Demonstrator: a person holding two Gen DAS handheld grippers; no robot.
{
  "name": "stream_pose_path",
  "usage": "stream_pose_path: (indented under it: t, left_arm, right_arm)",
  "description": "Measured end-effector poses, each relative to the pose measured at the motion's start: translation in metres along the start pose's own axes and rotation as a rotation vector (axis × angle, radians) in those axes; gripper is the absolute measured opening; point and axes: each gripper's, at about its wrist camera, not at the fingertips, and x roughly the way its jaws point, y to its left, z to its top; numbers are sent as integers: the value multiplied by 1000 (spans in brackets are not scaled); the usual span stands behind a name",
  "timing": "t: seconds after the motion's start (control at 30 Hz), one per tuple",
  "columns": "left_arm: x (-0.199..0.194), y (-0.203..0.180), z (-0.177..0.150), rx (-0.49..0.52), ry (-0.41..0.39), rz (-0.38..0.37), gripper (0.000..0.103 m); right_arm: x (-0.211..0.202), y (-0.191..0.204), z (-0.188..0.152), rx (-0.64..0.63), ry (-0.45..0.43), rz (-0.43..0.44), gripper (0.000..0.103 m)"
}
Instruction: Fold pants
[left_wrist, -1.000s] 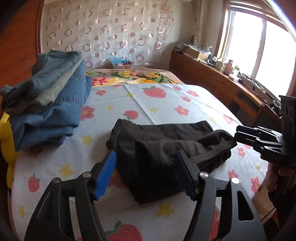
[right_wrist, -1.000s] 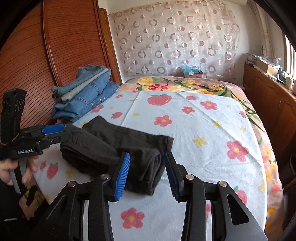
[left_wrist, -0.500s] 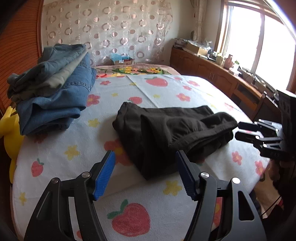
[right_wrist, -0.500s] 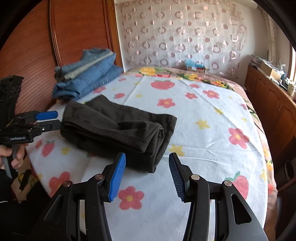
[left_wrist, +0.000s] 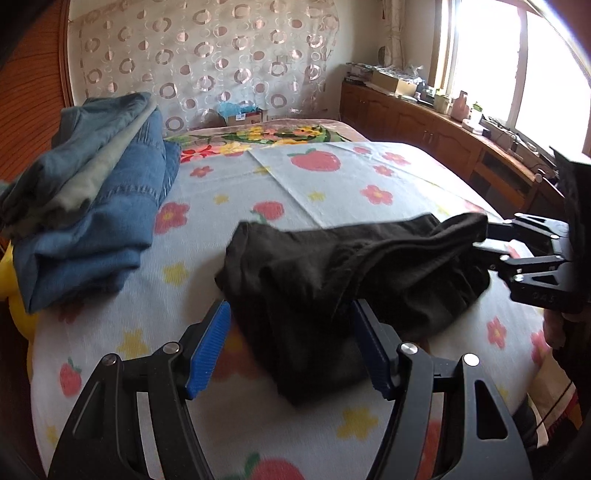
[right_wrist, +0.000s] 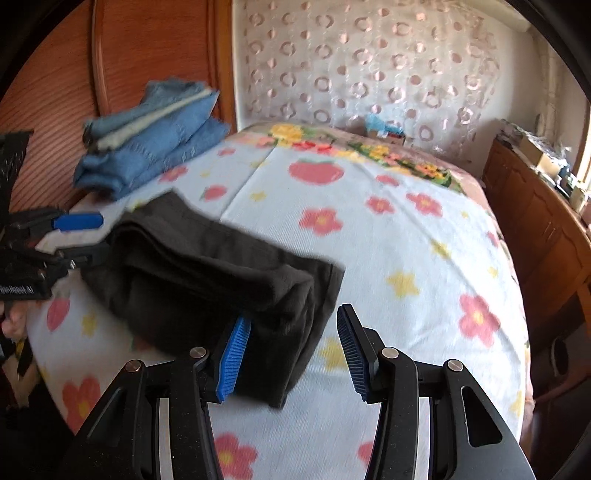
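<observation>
Two hand-held grippers here: left hand-held gripper (left_wrist: 291, 347) gapes wide around the near end of the folded black cotton pants (left_wrist: 332, 280) on the flower-print bed sheet (left_wrist: 332, 177); right hand-held gripper (right_wrist: 291, 349) is half-open, not squeezing them.

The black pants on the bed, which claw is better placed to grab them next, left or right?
Probably the left claw: the folded black pants already lie between its open pads. The right claw is open at the pants' other end, with the fabric mostly off to one side.
</observation>
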Motion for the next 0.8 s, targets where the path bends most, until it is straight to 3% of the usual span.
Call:
stream_pose_path:
  t: [0.17,0.4,0.8]
  left_arm:
    - [11,5,16,-33,-5,20,68]
    - [10,9,21,-36,-47,50,68]
    - [1,19,28,-76,-52,36,68]
  right_arm:
    - [-2,-7,8,61,-49,-25,50]
    - [0,-7,3,66,-38,-8,50]
    - [40,-16,35,40,22,-46,50]
